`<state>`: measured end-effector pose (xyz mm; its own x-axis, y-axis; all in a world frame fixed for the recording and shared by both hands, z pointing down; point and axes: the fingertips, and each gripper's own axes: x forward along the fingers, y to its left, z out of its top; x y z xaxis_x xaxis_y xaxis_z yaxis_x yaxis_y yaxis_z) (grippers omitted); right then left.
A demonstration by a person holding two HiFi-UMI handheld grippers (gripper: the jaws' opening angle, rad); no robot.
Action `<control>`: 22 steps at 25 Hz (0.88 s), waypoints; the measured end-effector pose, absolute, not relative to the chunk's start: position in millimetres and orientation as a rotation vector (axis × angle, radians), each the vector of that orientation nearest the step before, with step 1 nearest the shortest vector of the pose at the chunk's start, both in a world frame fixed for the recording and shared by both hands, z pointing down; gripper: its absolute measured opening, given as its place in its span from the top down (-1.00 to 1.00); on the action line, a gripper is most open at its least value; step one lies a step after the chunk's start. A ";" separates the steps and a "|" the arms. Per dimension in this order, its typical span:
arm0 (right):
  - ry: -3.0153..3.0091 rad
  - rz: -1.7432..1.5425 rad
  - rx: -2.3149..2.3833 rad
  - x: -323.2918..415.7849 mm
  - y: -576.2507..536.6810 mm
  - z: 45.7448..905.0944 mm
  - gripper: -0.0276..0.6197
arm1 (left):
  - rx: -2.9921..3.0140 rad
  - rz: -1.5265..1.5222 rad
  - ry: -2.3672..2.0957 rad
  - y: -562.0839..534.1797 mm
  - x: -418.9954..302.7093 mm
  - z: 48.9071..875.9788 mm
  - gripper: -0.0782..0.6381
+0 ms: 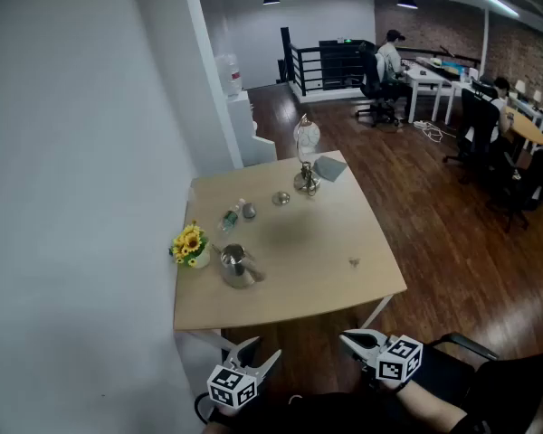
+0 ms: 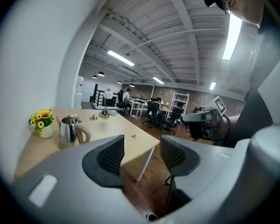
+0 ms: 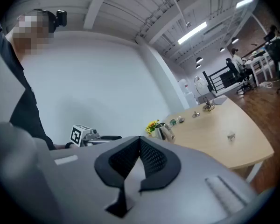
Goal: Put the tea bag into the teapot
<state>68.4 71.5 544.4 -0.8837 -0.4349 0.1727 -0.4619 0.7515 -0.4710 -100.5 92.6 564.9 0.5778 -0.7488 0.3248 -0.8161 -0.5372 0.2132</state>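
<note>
The steel teapot (image 1: 238, 268) stands on the wooden table (image 1: 308, 287), near its left edge. The small tea bag (image 1: 354, 261) lies by itself toward the right front of the table. Both grippers hang below the table's front edge, away from both objects. My left gripper (image 1: 262, 351) is open and empty; in the left gripper view its pads (image 2: 113, 154) stand apart, with the teapot (image 2: 70, 130) and tea bag (image 2: 134, 136) beyond them. My right gripper (image 1: 351, 339) is shut on nothing, its tips meeting (image 3: 140, 143). In the right gripper view the teapot (image 3: 164, 131) and tea bag (image 3: 231, 135) lie far ahead.
A vase of sunflowers (image 1: 189, 245) stands left of the teapot. Small items, a glass lamp-like stand (image 1: 306, 161) and a grey cloth (image 1: 329, 167) sit at the table's far end. A white wall runs along the left. Office desks, chairs and seated people are far behind.
</note>
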 end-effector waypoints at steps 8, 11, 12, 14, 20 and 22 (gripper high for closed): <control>-2.894 0.792 0.717 106.5 52.9 554.3 0.89 | 2.481 0.310 -1.265 75.9 -52.4 564.2 0.13; -2.892 0.811 0.711 114.7 48.0 559.4 0.89 | 2.485 0.330 -1.263 71.3 -40.6 565.9 0.13; -2.891 0.816 0.705 115.7 47.0 561.3 0.89 | 2.485 0.334 -1.264 69.7 -38.7 567.0 0.13; -2.885 0.824 0.693 116.2 45.6 565.7 0.89 | 2.482 0.339 -1.261 67.5 -36.8 569.9 0.13; -2.864 0.838 0.702 115.7 20.8 568.5 0.89 | 2.473 0.342 -1.243 44.7 -38.2 577.1 0.12; -2.859 0.836 0.712 109.7 8.2 569.5 0.89 | 2.481 0.337 -1.230 29.0 -42.5 580.2 0.13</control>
<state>109.7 8.2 569.5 -0.8891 -0.4116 0.2000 -0.4545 0.7436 -0.4904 -42.5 29.0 580.2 0.5947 -0.7187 0.3603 -0.8020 -0.5616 0.2036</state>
